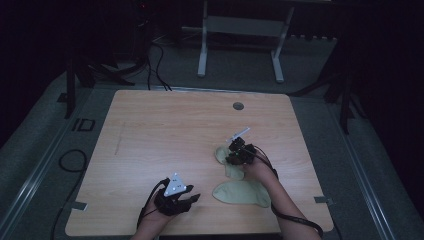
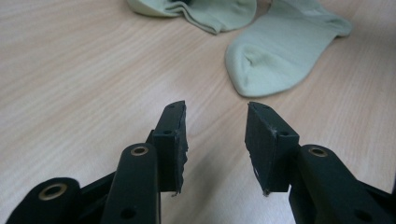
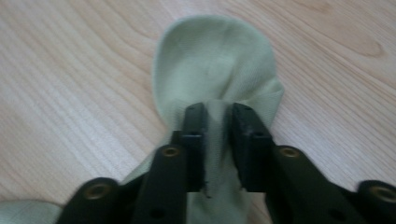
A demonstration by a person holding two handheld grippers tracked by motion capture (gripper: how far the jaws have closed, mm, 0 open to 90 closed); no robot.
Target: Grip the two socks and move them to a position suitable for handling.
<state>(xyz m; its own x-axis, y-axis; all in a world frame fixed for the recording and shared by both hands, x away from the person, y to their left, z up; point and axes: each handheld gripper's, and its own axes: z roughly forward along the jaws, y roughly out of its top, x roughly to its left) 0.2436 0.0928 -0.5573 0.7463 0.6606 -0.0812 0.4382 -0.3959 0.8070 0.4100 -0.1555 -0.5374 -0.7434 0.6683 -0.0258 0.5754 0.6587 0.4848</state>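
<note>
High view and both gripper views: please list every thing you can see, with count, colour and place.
socks: 2, pale green, right half of the table; far sock between the right gripper's jaws, near sock flat by the front edge
table: 1, light wood, centre
round hole cap: 1, grey, far side of the table
white stand: 1, on the floor behind the table
left gripper: 1, black, open, front left
right gripper: 1, black, on the far sock

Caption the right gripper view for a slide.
Right tongs straddle a bunched fold of a pale green sock on the wooden table.
</note>
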